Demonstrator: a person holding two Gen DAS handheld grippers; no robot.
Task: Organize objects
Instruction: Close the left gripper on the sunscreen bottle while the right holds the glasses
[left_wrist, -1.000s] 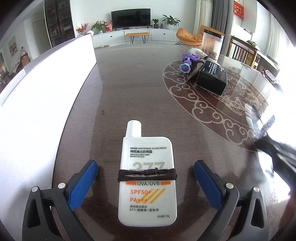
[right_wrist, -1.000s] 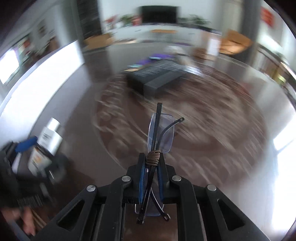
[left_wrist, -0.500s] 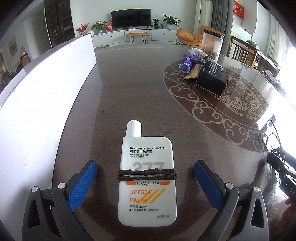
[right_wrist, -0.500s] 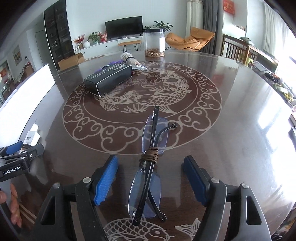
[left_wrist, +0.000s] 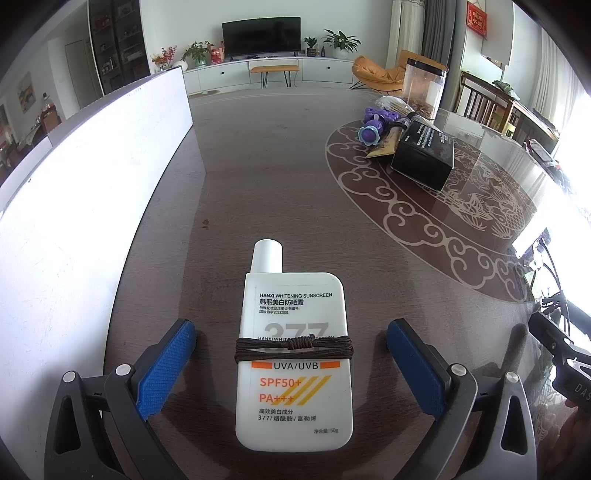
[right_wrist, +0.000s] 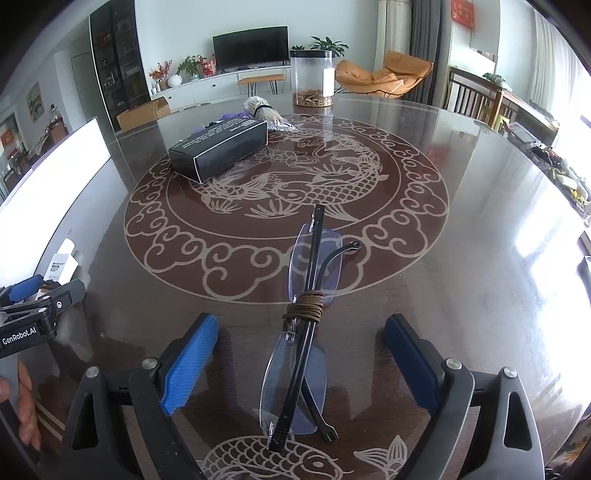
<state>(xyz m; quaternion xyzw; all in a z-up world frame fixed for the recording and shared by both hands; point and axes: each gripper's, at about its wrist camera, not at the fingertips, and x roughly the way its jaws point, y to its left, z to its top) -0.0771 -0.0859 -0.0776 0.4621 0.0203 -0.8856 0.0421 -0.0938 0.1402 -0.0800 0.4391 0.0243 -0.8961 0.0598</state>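
**Both grippers standing spread over the dark patterned bench**

The bench (right_wrist: 480, 206) is showing as a dark, glossy round top with a pale inlaid ring of cloud scrolls and a fish motif, and window glare is washing out its right side. Behind it a living room is opening out — a television (right_wrist: 251, 48), potted plants and an orange chair (right_wrist: 384, 74).

The right gripper (right_wrist: 301, 356) is hovering low over the folded glasses (right_wrist: 308, 321), which are lying flat on the bench, bound with brown cord. Its fingers (right_wrist: 190, 362) have just been opening and are standing well apart from the frame on either side, touching nothing.

The left gripper (left_wrist: 291, 363) is sitting with its fingers (left_wrist: 166, 369) spread around a white sunscreen bottle (left_wrist: 293, 369), also wrapped in brown cord, lying flat and clear of both pads. Just to its left a white panel (left_wrist: 92, 184) is edging the bench.

Farther across, a black box (right_wrist: 221, 147), a purple toy (left_wrist: 373, 127) and a clear canister (right_wrist: 312, 79) are clustering near the far edge — the middle of the bench between them and the grippers is lying open.
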